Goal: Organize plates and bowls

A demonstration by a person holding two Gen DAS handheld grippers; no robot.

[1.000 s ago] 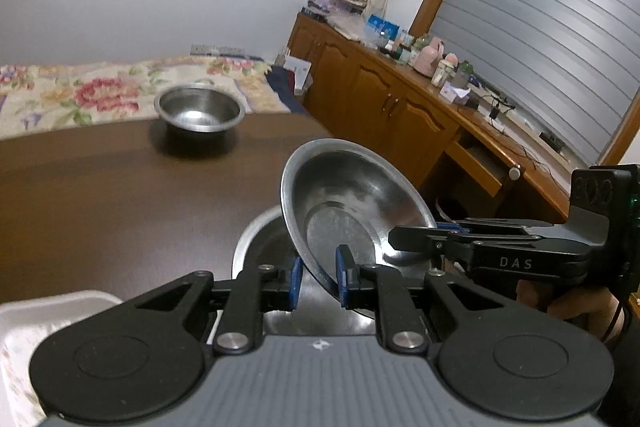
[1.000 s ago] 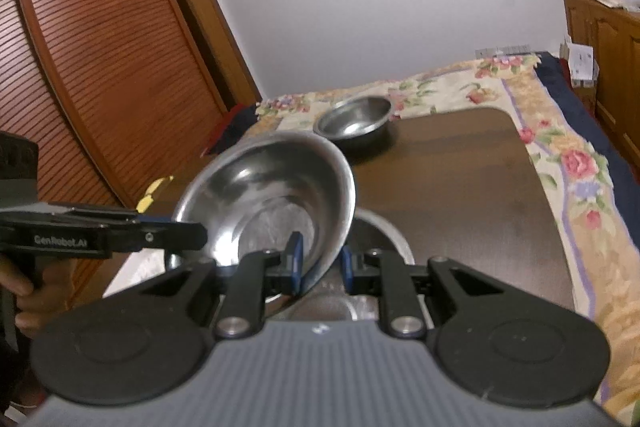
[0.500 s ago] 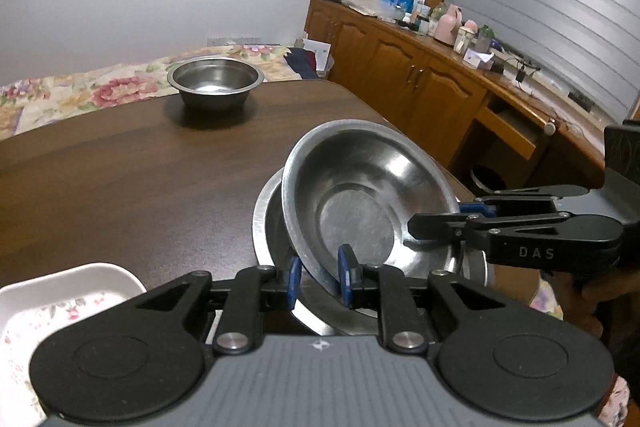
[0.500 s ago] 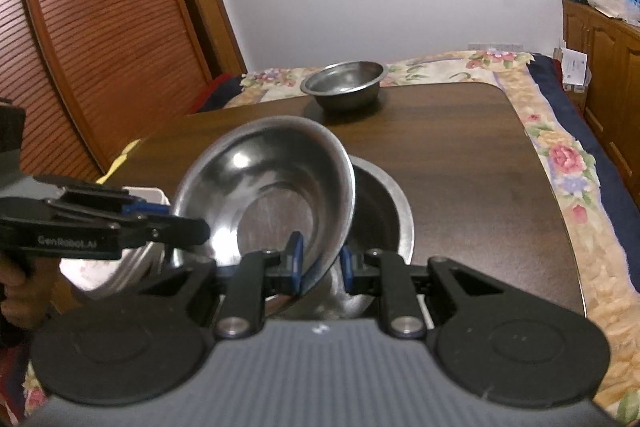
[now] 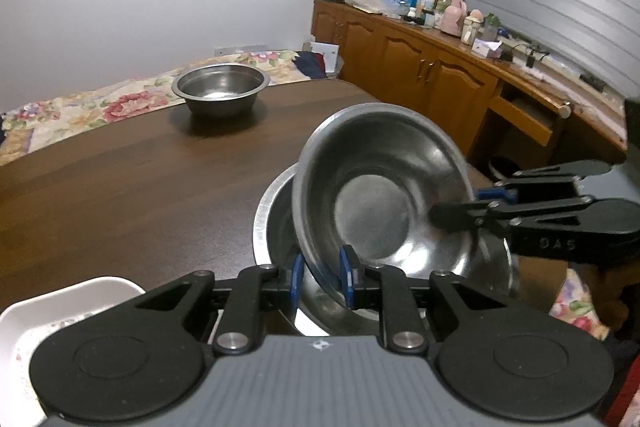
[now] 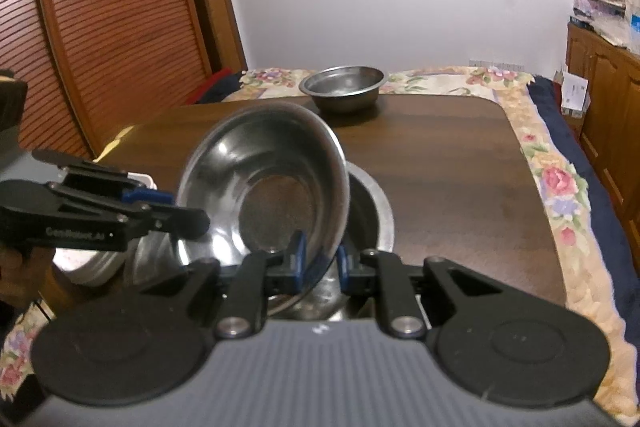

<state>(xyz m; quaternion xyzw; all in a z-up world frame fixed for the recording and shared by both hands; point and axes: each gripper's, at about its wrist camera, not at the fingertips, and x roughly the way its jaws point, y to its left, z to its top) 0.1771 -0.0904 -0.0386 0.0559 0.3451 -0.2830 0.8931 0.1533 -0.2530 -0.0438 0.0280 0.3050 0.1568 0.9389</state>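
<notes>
A steel bowl (image 5: pixel 380 203) is held tilted between both grippers, just above a larger steel bowl (image 5: pixel 272 223) that rests on the dark wooden table (image 5: pixel 120 187). My left gripper (image 5: pixel 321 275) is shut on its near rim. My right gripper (image 6: pixel 319 263) is shut on the opposite rim of the same bowl (image 6: pixel 264 187); the lower bowl (image 6: pixel 372 211) shows behind it. A third steel bowl (image 5: pixel 220 93) stands alone at the table's far edge, also seen in the right wrist view (image 6: pixel 344 87).
A white dish (image 5: pixel 60 311) lies at the table's near left corner. A bed with a floral cover (image 6: pixel 560 187) borders the table's far and right sides. Wooden cabinets (image 5: pixel 420 75) line the right wall, a slatted wardrobe (image 6: pixel 100 27) the left.
The held bowl has come down closer to the larger bowl on the table. Both grippers moved with it and stayed shut on its rim.
</notes>
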